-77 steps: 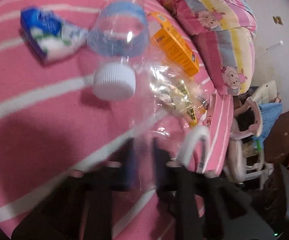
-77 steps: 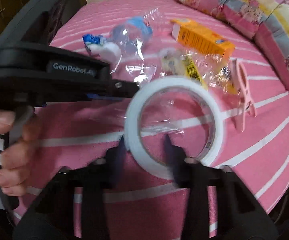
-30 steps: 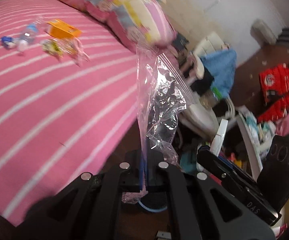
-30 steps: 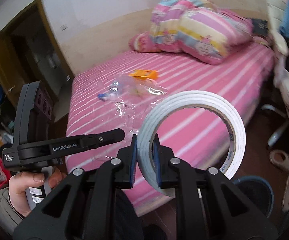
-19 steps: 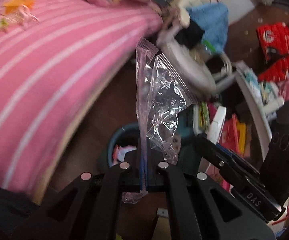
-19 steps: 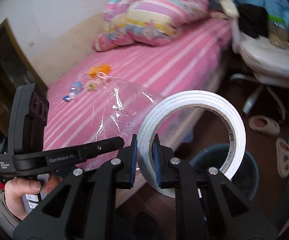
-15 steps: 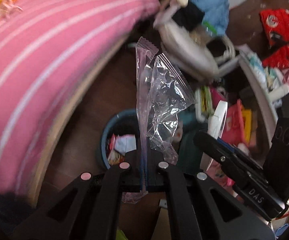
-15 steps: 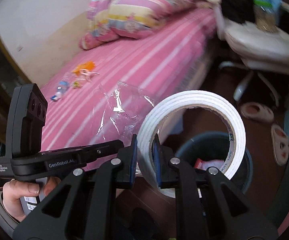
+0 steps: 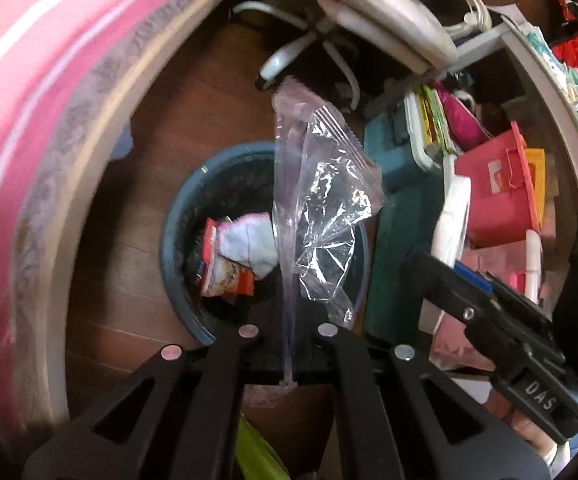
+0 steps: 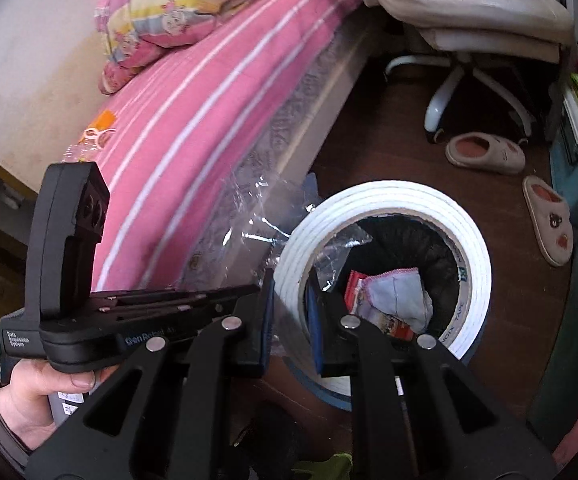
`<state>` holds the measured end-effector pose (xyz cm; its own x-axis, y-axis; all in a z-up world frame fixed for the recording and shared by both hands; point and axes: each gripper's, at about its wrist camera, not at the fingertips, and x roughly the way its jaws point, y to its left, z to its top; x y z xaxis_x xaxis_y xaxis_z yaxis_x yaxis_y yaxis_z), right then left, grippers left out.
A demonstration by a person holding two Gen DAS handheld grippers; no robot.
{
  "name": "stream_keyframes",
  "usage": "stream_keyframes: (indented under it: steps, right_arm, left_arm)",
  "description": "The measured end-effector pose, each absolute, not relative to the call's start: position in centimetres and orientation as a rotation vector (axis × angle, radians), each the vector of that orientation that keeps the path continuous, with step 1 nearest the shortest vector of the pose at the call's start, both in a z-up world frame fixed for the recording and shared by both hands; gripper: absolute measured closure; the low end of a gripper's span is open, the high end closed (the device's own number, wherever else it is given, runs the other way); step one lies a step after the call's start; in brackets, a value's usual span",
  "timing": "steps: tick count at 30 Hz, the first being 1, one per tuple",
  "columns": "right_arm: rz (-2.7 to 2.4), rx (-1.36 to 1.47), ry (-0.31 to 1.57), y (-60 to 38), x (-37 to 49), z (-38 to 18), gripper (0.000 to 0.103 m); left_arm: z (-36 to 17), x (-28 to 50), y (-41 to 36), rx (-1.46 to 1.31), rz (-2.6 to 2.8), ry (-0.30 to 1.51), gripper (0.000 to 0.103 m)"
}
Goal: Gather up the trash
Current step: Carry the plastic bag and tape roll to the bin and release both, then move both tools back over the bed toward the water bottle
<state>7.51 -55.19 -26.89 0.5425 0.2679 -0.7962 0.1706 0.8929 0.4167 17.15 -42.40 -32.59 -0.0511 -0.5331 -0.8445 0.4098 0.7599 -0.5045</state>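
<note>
The left gripper is clamped on a clear plastic bag, which stands up over the blue trash bin on the floor beside the pink bed. In the right wrist view, the right gripper pinches a white tape roll above that bin.

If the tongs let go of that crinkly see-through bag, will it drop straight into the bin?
Probably not straight. The crumpled clear plastic bag looks thin and very light, so it may flutter. It is creased yet stands above the left tongs, so it seems slightly springy. The round blue bin sits right below.
</note>
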Motion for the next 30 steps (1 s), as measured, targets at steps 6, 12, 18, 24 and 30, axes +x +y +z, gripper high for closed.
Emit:
stream_keyframes:
  steps: [6, 12, 18, 24, 30]
  right_arm:
    - [-0.077, 0.529, 1.017, -57.5, 7.3, -28.6, 0.026]
    - [-0.112, 0.553, 1.019, -58.7, 6.5, -28.3, 0.025]
    - [-0.077, 0.525, 0.990, -56.5, 6.4, -25.8, 0.022]
    - [0.024, 0.441, 0.935, -51.3, 7.8, -21.0, 0.019]
    - [0.136, 0.378, 0.861, -45.4, 9.8, -16.1, 0.017]
  left_arm:
    - [-33.7, 18.1, -43.0, -0.116, -0.735, 1.431, 0.027]
    - [-33.3, 18.4, -42.8, -0.165, -0.736, 1.430, 0.025]
    - [-30.7, 18.5, -40.9, -0.247, -0.707, 1.373, 0.024]
    - [-26.1, 18.3, -35.5, -0.405, -0.650, 1.260, 0.023]
    - [-20.8, 18.2, -27.2, -0.561, -0.594, 1.090, 0.021]
